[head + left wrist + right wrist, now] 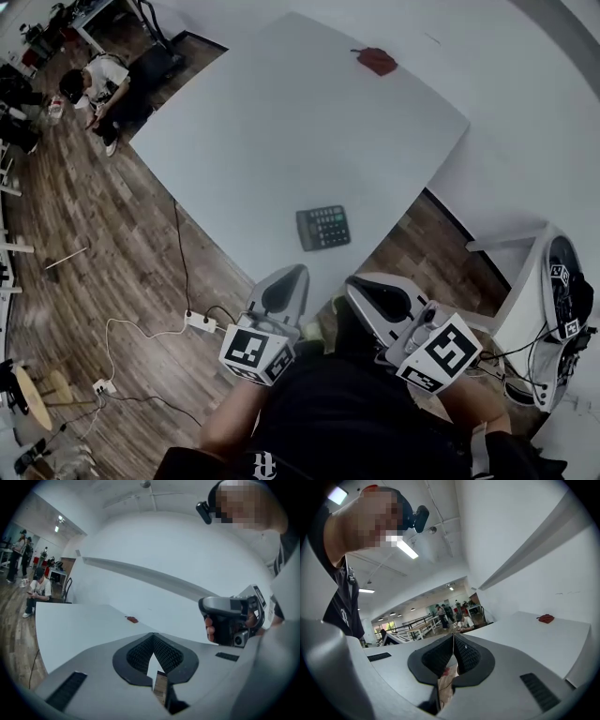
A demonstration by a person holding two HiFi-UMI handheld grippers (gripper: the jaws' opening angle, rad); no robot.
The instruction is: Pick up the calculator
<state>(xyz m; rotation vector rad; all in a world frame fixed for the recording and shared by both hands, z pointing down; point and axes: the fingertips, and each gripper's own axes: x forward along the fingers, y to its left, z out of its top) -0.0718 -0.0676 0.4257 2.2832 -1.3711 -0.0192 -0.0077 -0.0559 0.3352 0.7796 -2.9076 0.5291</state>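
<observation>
Dark grey, the calculator (323, 228) is lying flat on the white worktop (281, 122), not far in from the corner nearest me. I am holding both claws low by that corner, and the calculator is sitting just ahead of them, roughly midway between the two and touching neither. My left claw (296, 273) is pinching fully closed, its ribbed pads (138, 654) meeting at the tips with nothing caught between them. My right claw (358, 284) is doing the same, its pads (436, 657) pressing together on nothing. Neither claw's own view is taking in the calculator. A small red object (377, 61) is resting well apart from everything, out by the worktop's far edge.
</observation>
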